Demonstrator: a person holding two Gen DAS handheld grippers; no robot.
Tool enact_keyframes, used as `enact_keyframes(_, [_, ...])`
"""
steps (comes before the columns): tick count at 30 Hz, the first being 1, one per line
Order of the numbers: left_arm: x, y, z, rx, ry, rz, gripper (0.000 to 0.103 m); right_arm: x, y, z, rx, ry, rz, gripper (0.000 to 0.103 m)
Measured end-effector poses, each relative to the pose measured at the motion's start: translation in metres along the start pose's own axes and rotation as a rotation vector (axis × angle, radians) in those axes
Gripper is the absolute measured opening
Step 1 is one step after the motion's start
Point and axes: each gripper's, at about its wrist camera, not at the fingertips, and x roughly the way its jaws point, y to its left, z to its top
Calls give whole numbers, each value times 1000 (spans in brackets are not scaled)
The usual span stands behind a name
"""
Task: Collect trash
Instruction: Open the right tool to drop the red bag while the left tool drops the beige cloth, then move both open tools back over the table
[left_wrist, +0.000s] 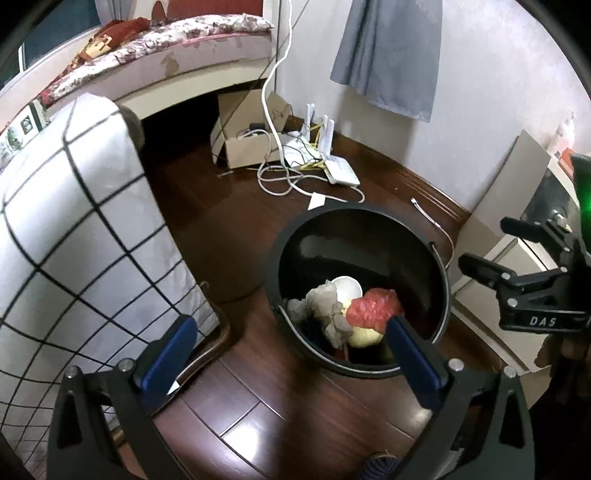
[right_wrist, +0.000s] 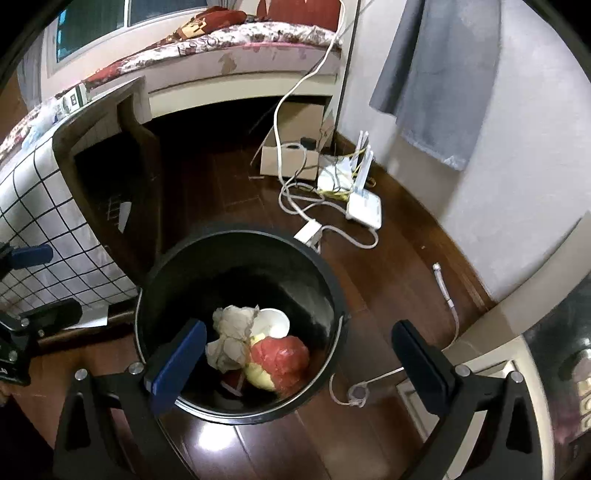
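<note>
Both my left tool (left_wrist: 291, 343) and right tool (right_wrist: 299, 354) gape fully open, empty, above the black bin (right_wrist: 177, 269); crumpled paper (right_wrist: 232, 332) and red wad (right_wrist: 284, 358) lie inside.

From where I'm sitting, the left finger of my right gripper (right_wrist: 297, 358) covers part of the round black plastic bucket (right_wrist: 236, 240), so I can't see what's under the crumpled grey paper wad (right_wrist: 232, 336) and the red plastic bag (right_wrist: 284, 356). The pale yellow lump (right_wrist: 260, 376) is mostly buried, no idea what it is. In the left wrist view my right gripper is chopped off by the frame edge, and the small white bottle (left_wrist: 565, 129) at far right is too blurry to read.
</note>
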Motion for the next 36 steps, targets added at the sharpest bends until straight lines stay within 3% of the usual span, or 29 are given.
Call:
enact_keyframes(10, [-28, 8, -4, -18, -43, 46, 102, -29, 13, 6, -1, -72, -13, 102])
enact_keyframes(23, [-80, 34, 4, -80, -159, 110, 102, -60, 42, 31, -11, -195, 33, 102])
enact_keyframes(29, [-107, 59, 6, -125, -225, 157, 102, -67, 68, 46, -35, -241, 65, 102])
enact_keyframes(36, [-128, 116, 10, -197, -262, 246, 102, -74, 112, 67, -99, -277, 125, 102])
